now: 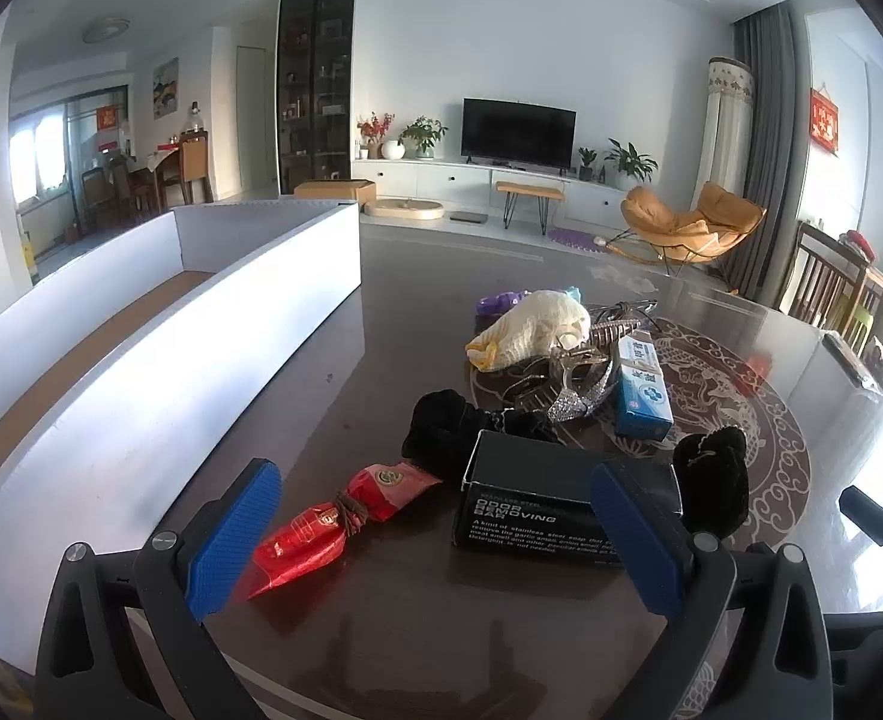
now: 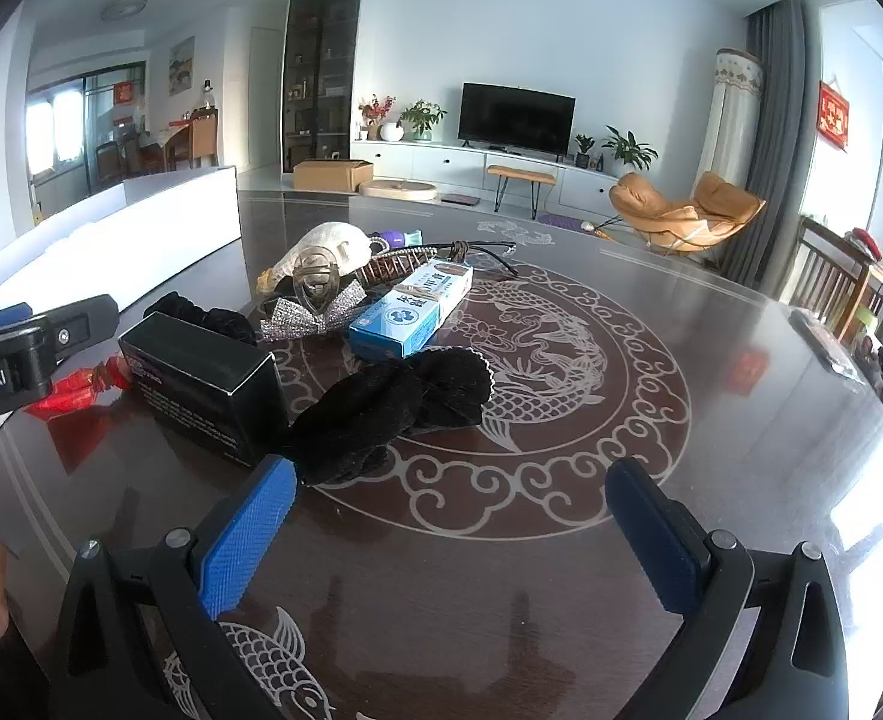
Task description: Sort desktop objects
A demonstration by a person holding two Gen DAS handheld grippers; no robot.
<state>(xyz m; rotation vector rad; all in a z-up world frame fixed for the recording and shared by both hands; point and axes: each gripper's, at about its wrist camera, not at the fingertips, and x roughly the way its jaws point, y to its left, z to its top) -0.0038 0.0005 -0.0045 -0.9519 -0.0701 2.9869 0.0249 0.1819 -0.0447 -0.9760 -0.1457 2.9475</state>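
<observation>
Both tools held fully spread and empty above the dark glossy patterned surface (image 2: 741, 360): left tool (image 1: 435, 534) poised over the near end of the clutter, right tool (image 2: 450, 534) over bare pattern just short of a black velvet hair scrunchie (image 2: 393, 414). Task items found heaped together mid-surface: red foil snack packet tied with a brown band (image 1: 333, 522), black rectangular cardboard soap box (image 1: 561, 504), blue-and-white toothpaste carton (image 1: 642, 390), silver glittered bow clip (image 1: 579, 396), cream knitted pouch (image 1: 531, 330), with hair claws and a purple item behind, too tangled to separate by eye. Judged risks: packet and box both lying between the left fingers, so a straight closure likely to catch both or pinch neither cleanly; slick foil likely to slide out; soft scrunchie beside the box liable to snag and drag neighbours; interlocked clips likely to lift as a clump; glossy top likely to let nudged items skate. White long low-walled sorting tray (image 1: 213, 312) set at the left edge, brown floor showing, nothing visible inside; far portion hidden by its wall.
</observation>
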